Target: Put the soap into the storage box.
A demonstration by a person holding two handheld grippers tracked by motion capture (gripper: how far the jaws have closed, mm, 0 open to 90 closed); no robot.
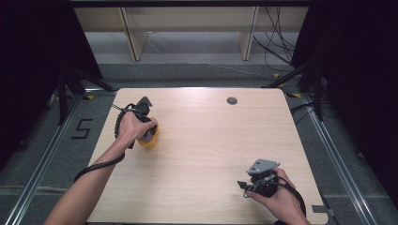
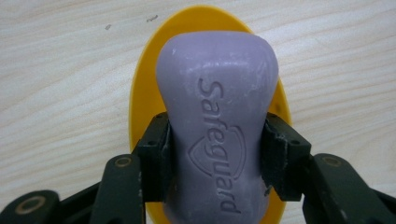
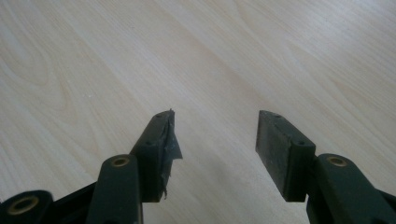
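In the high view, the left gripper (image 1: pixel 149 132) sits over the far left part of the wooden table (image 1: pixel 206 140), held in the person's left hand (image 1: pixel 133 127). Beneath it lies a yellow soap dish (image 1: pixel 151 140), with a bit of the purple soap bar (image 1: pixel 149 136) showing under the hand. The right gripper (image 1: pixel 245 184) rests near the table's near right corner in the right hand (image 1: pixel 277 192), well apart from the dish. A small round grommet (image 1: pixel 232 100) is set in the table's far side.

In the left gripper view, the soap bar (image 2: pixel 217 135), stamped "Safeguard", lies lengthwise on the oval dish (image 2: pixel 140 93). Both pads (image 2: pixel 156 158) press against the bar's narrow waist from either side, so the left gripper (image 2: pixel 217 156) is clamped on the soap.

In the right gripper view, the right gripper (image 3: pixel 215 135) points at bare table top (image 3: pixel 210 56), its jaws spread apart with nothing between them. A scrap of torn tape (image 3: pixel 172 147) hangs off the left-hand pad (image 3: pixel 156 154).
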